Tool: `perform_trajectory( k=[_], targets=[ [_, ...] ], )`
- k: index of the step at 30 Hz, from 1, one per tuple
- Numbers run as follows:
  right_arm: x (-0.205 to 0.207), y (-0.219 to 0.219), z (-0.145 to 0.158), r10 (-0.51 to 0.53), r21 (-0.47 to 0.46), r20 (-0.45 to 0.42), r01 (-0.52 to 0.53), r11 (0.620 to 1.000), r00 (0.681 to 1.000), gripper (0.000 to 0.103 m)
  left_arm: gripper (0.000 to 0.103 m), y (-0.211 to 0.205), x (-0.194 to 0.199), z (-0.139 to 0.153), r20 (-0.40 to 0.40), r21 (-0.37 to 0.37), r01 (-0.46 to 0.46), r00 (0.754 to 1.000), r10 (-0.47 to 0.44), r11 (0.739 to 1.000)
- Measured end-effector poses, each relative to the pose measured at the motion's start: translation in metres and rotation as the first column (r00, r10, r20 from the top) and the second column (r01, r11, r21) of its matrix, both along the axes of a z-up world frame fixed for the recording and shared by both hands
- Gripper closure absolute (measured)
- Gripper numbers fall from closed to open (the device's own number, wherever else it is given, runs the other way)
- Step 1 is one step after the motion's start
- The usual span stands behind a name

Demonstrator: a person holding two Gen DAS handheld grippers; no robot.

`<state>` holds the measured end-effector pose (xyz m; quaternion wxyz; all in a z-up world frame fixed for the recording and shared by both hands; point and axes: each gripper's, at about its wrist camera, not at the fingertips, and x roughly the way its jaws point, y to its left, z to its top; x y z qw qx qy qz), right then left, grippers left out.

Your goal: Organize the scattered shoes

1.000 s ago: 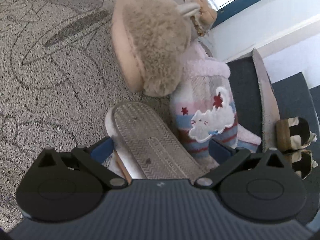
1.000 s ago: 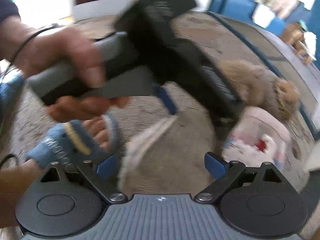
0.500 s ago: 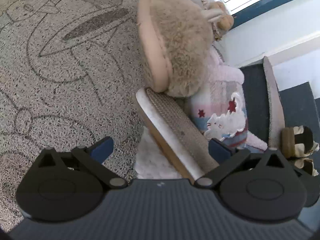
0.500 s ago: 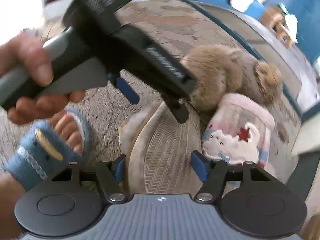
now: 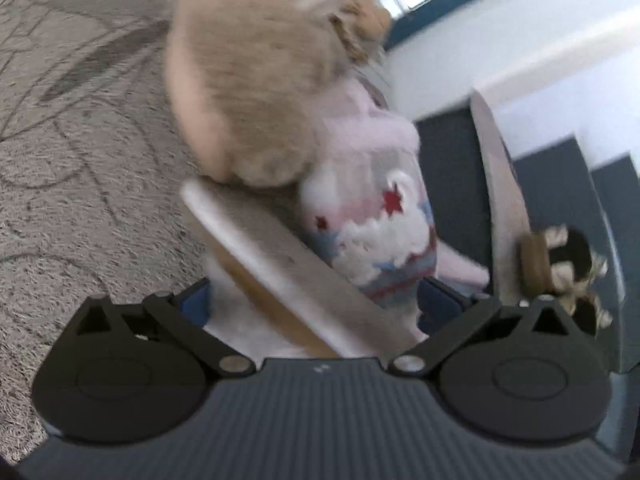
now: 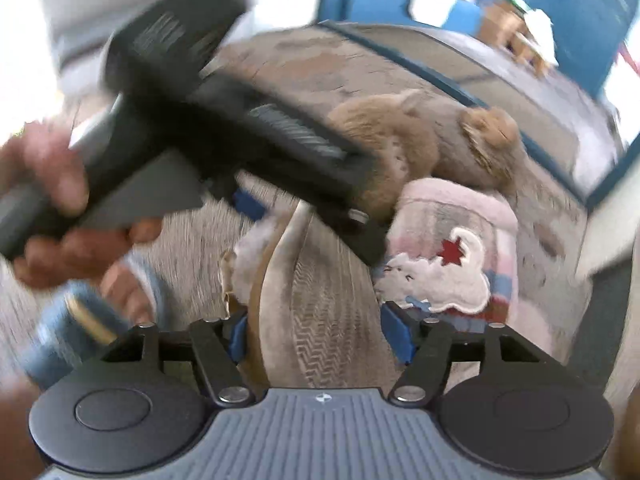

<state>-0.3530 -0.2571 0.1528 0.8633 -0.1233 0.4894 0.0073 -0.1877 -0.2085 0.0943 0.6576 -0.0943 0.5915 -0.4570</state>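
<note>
A patterned grey carpet covers the floor up to a white wall with blue trim. On it, beside a fluffy tan slipper and a pink cat slipper, the upturned slipper lies between the opening jaws of the right hand-held gripper. The left hand-held gripper stands wide around it.

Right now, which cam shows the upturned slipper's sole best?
Right wrist: the sole faces the lens, its zigzag tread readable between the right gripper's opening jaws. Left wrist sees the sole only at a slant and blurred, tread unreadable.
</note>
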Motion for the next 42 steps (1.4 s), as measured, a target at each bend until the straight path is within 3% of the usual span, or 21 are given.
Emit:
perform_trajectory(
  k=[3,7,9,14,16,19,22,24,25,29,31,33,35,38,42],
  targets=[
    [-0.001,0.003,-0.009,0.014,-0.04,-0.014,-0.014,0.999,1.0,0.039,0.0,0.002,-0.005,-0.008,-0.049,-0.012,0.011,0.999,-0.011,1.0],
    [0.004,-0.017,0.005,-0.1,0.106,0.027,0.096,0.99,0.995,0.051,0.0,0.015,0.002,0.011,-0.04,-0.101,-0.021,0.999,0.017,0.995],
    [0.007,-0.03,0.011,-0.16,0.204,0.022,0.152,0.967,0.987,0.054,0.0,0.02,0.006,0.02,-0.045,-0.124,-0.036,0.999,0.031,0.992],
    [0.014,-0.037,0.01,-0.227,0.445,-0.008,0.207,0.872,0.974,0.063,0.0,0.043,0.015,0.031,-0.058,-0.136,-0.09,0.995,0.082,0.987],
    [0.021,-0.033,0.009,-0.219,0.526,-0.012,0.192,0.828,0.976,0.064,0.0,0.057,0.016,0.038,-0.022,-0.122,-0.104,0.995,0.102,0.987],
    [0.036,-0.028,0.006,-0.207,0.614,-0.015,0.173,0.77,0.978,0.064,0.0,0.08,0.021,0.046,0.033,-0.095,-0.151,0.987,0.155,0.984],
    [0.06,-0.026,-0.005,-0.194,0.696,-0.021,0.153,0.701,0.981,0.064,0.0,0.1,0.044,0.042,0.025,-0.069,-0.237,0.971,0.239,0.969],
    [0.078,-0.023,-0.016,-0.184,0.72,-0.032,0.15,0.677,0.982,0.063,0.0,0.11,0.055,0.039,0.018,-0.058,-0.273,0.962,0.274,0.96],
    [0.087,-0.02,-0.019,-0.176,0.714,-0.032,0.145,0.685,0.984,0.063,0.0,0.117,0.064,0.036,0.008,-0.06,-0.302,0.953,0.303,0.951],
    [0.114,-0.006,-0.023,-0.161,0.618,-0.011,0.133,0.775,0.987,0.054,0.0,0.136,0.087,0.03,0.004,-0.049,-0.38,0.925,0.381,0.924],
    [0.116,-0.011,-0.026,-0.196,0.612,-0.012,0.162,0.774,0.981,0.05,0.0,0.15,0.1,0.023,-0.007,-0.032,-0.427,0.904,0.427,0.904],
    [0.114,-0.02,-0.03,-0.255,0.61,-0.018,0.212,0.763,0.967,0.047,0.0,0.158,0.106,0.017,-0.015,-0.018,-0.448,0.894,0.447,0.894],
    [0.109,-0.026,-0.03,-0.313,0.576,-0.001,0.257,0.776,0.95,0.045,0.0,0.163,0.109,0.014,-0.02,-0.01,-0.459,0.888,0.459,0.888],
    [0.101,-0.031,-0.028,-0.376,0.542,0.026,0.303,0.784,0.926,0.044,0.0,0.16,0.11,0.007,-0.023,-0.004,-0.454,0.891,0.454,0.891],
    [0.093,-0.027,-0.027,-0.375,0.528,0.053,0.292,0.797,0.926,0.023,0.0,0.149,0.108,0.006,-0.022,-0.005,-0.424,0.906,0.424,0.906]
  ],
)
